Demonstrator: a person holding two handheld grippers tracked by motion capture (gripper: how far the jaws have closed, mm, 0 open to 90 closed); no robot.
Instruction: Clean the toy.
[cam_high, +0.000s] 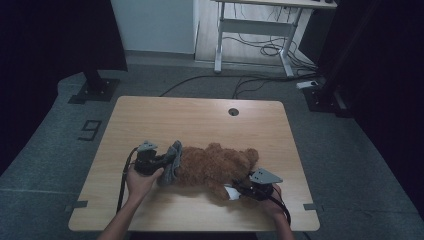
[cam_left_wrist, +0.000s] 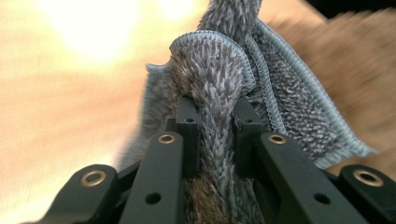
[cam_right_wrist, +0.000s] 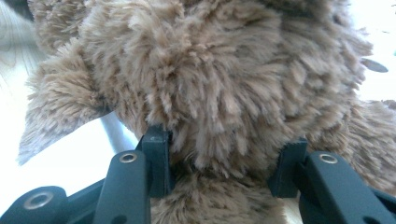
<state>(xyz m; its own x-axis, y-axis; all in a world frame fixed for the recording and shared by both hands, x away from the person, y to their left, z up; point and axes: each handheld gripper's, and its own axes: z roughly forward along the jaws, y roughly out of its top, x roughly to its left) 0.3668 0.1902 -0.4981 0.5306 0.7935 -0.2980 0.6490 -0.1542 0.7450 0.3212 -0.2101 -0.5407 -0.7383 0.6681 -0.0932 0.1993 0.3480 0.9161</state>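
We see a pale wooden bench (cam_high: 150, 120) with rounded corners and a small round cable hole (cam_high: 233, 111) near its far edge. It stands on a grey floor (cam_high: 60, 135), where a dark "9" (cam_high: 90, 130) is marked to the left of it. Beyond it are a white desk frame (cam_high: 255, 30) with loose cables under it and a black stand foot (cam_high: 94, 90).

A brown plush teddy bear (cam_high: 215, 165) lies on its side across the near half of the bench, roughly at its middle, reaching from the left gripper to the right one. In the right gripper view its long shaggy fur (cam_right_wrist: 210, 84) bulges above and between the jaws.

A grey terry cloth (cam_high: 172, 162) stands bunched against the left end of the bear, touching it. In the left gripper view we see its stitched edge (cam_left_wrist: 289, 102) curling over in folds, with the bear's brown fur blurred behind it at the right.

The left gripper (cam_high: 167, 161) is held in the person's left hand (cam_high: 140, 181) near the left front of the bench, pointing right toward the bear. Its jaws are pinched tight on a fold of the cloth, which rises between the two black tips.

The right gripper (cam_high: 235, 191) sits at the near right, under its grey plate, pointing left into the bear. Its jaws stand partly apart, clamped on a thick lump of the bear's plush, the fur pressed against both inner faces.
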